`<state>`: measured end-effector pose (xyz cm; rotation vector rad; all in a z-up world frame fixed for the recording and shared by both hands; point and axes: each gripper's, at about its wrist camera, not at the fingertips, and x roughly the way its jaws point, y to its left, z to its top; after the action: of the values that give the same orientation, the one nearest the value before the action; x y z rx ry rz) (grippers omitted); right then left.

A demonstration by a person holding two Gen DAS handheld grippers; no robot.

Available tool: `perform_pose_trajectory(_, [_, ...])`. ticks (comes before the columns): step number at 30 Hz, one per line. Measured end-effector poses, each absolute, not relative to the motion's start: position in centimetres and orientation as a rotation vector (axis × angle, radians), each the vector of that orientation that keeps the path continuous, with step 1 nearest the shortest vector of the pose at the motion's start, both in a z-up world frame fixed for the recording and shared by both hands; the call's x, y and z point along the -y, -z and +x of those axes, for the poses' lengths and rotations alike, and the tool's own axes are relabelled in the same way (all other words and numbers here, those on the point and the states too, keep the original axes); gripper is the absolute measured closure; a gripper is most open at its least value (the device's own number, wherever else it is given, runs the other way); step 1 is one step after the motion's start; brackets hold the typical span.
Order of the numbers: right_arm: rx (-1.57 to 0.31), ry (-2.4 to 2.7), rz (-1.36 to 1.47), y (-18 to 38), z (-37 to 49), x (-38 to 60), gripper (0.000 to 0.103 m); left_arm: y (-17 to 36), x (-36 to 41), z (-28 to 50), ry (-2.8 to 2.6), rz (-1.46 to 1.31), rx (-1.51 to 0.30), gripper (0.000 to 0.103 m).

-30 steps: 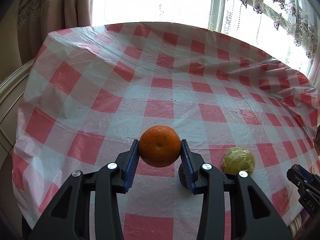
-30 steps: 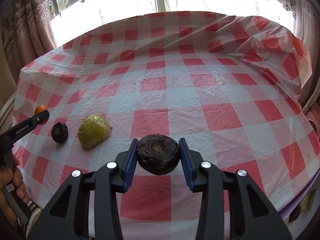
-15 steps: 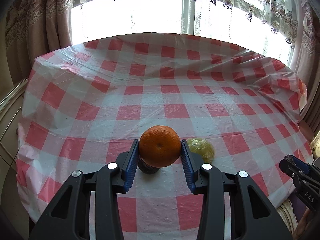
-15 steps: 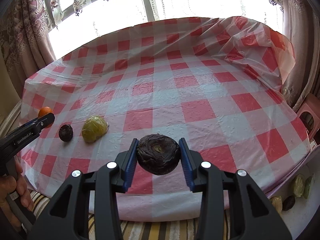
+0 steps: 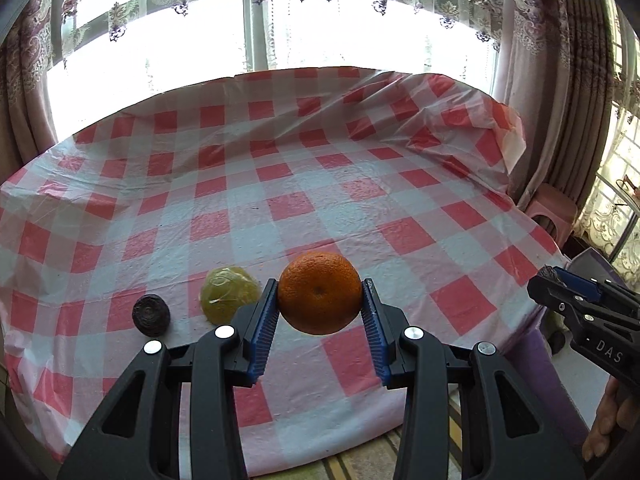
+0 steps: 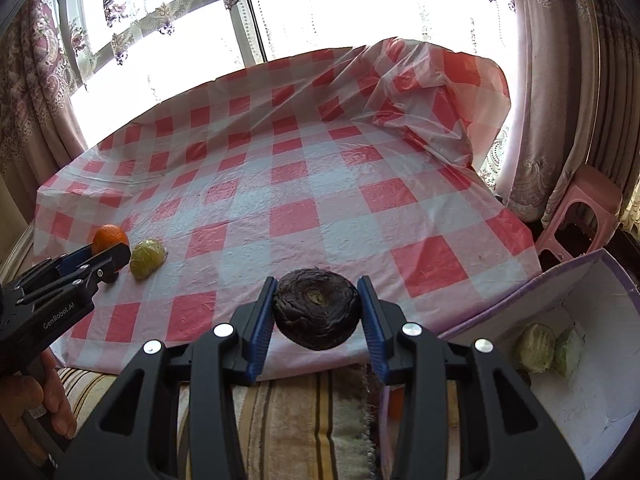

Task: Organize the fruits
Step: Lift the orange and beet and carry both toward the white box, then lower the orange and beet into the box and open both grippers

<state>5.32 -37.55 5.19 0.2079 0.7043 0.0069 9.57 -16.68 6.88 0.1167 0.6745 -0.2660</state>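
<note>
My left gripper (image 5: 320, 304) is shut on an orange (image 5: 319, 293) and holds it above the table's near edge. My right gripper (image 6: 316, 312) is shut on a dark wrinkled fruit (image 6: 316, 314), held above the near edge. On the red checked tablecloth (image 5: 304, 184) lie a yellow-green wrapped fruit (image 5: 229, 293) and a small dark fruit (image 5: 151, 315). The right wrist view shows the left gripper (image 6: 108, 258) with the orange (image 6: 109, 237) beside the yellow-green fruit (image 6: 147, 258). The right gripper shows in the left wrist view (image 5: 560, 284).
A white box with a purple rim (image 6: 592, 264) stands low at the right, below the table edge, with two pale green fruits (image 6: 534, 346) inside. A pink stool (image 6: 580, 208) stands beyond it. A striped cloth (image 6: 304, 420) lies below the table front. Curtains and window lie behind.
Both grippers have pulled back from the table and swung right, still holding their fruits. The box at the right has come into the right wrist view.
</note>
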Motion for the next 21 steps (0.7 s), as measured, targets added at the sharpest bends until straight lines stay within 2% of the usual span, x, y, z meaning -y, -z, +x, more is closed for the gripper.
perform_pose_trajectory(21, [-0.783, 0.320, 0.283, -1.9, -1.4, 53.2, 0.062, -4.1, 33.3, 2.9, 0.638, 0.386, -0.702, 0.064])
